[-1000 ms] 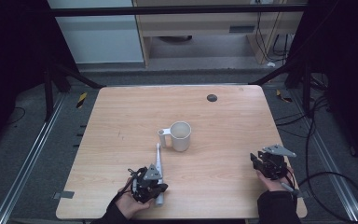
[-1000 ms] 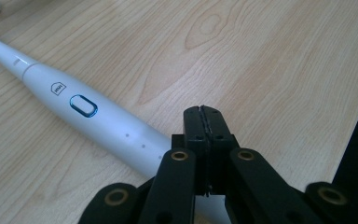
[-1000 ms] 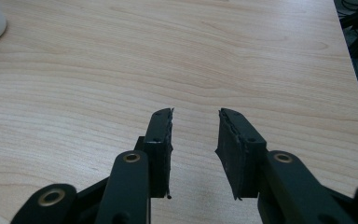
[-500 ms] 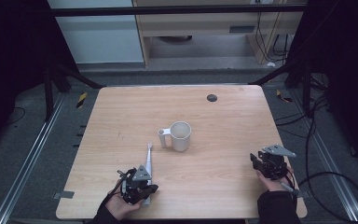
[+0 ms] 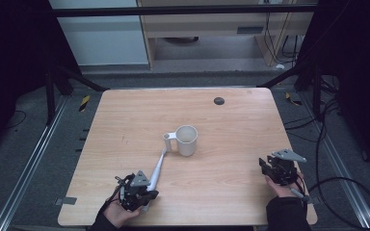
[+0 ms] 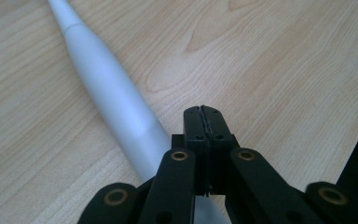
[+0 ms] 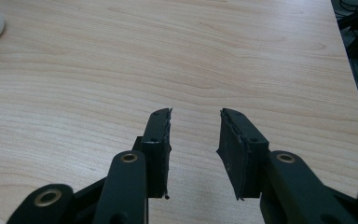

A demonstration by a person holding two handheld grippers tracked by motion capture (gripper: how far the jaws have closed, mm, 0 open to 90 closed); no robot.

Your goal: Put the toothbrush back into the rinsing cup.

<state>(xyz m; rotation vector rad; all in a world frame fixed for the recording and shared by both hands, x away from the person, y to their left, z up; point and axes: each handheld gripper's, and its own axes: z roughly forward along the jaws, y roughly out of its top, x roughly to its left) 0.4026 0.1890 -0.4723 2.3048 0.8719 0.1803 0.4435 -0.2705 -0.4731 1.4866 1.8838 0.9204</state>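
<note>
The left gripper (image 5: pixel 144 193) sits near the front edge of the pale wooden table (image 5: pixel 125 115), its jaws pressed flat together with nothing between them — in the left gripper view the two black pads meet in a thin seam (image 6: pixel 204 122). The right gripper (image 5: pixel 270 167) rests near the table's right front corner with its jaws spread apart over bare wood (image 7: pixel 195 122), holding nothing.

The long white plastic implement with a tapering handle (image 5: pixel 156 168) lies flat on the table, running from just beside the left gripper up toward the white ceramic mug (image 5: pixel 186 140) at the table's middle. Its narrow far end lies close to the mug's handle; whether they touch I cannot tell. In the left gripper view the thick, smooth handle (image 6: pixel 107 88) passes to one side of the closed jaws and under the gripper body — beside them, not clamped.

It looks light and rigid, with a glossy rounded surface that could well slip or roll out of a pinch. I judge the best hold to be across the thick part of the handle near the left gripper, jaws square to its length, where the section is widest and gives the pads most to bear on. The thin end offers little grip and might flex.
</note>
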